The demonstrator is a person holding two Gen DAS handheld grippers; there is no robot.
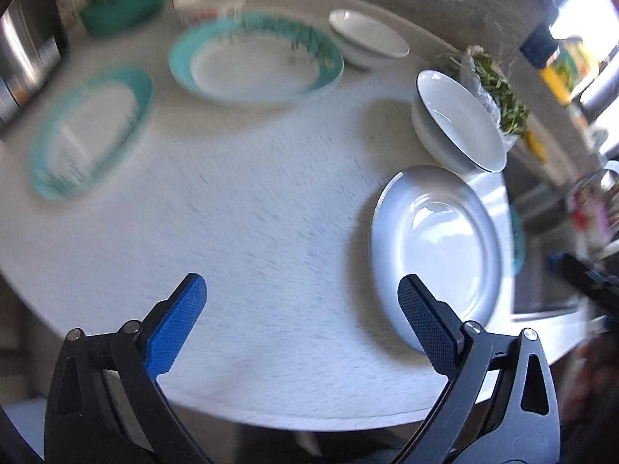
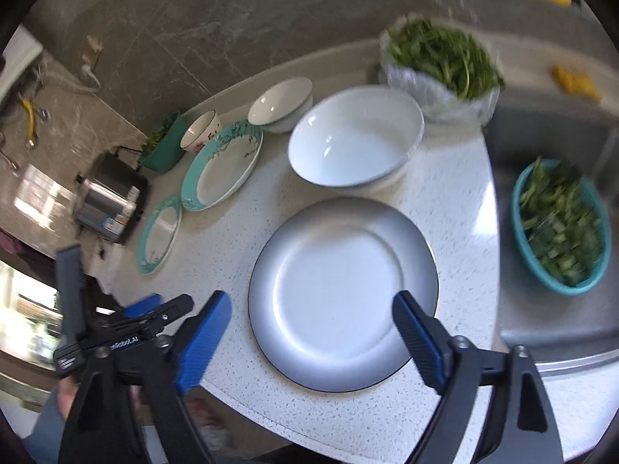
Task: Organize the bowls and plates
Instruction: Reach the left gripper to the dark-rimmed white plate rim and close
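A white plate [image 2: 340, 301] [image 1: 437, 247] with a thin dark rim lies near the round counter's front edge. My right gripper [image 2: 311, 297] hovers over it, open, with the plate showing between its fingers and neither pad touching it. Behind the plate stands a big white bowl [image 2: 356, 135] [image 1: 456, 120], and further back a smaller white bowl [image 2: 280, 102] [image 1: 367, 36]. Two teal-rimmed plates lie to the left, one large [image 2: 222, 164] [image 1: 255, 58] and one smaller [image 2: 160, 234] [image 1: 89, 127]. My left gripper [image 1: 301, 282] is open over bare counter, its right finger overlapping the white plate's near edge.
A patterned bowl [image 2: 201, 131] and a teal tub of greens [image 2: 162, 147] stand at the back left beside a metal appliance [image 2: 112, 197]. A bag of greens [image 2: 441, 62] sits behind the big bowl. A sink [image 2: 541, 332] at the right holds a teal basket of greens [image 2: 561, 228].
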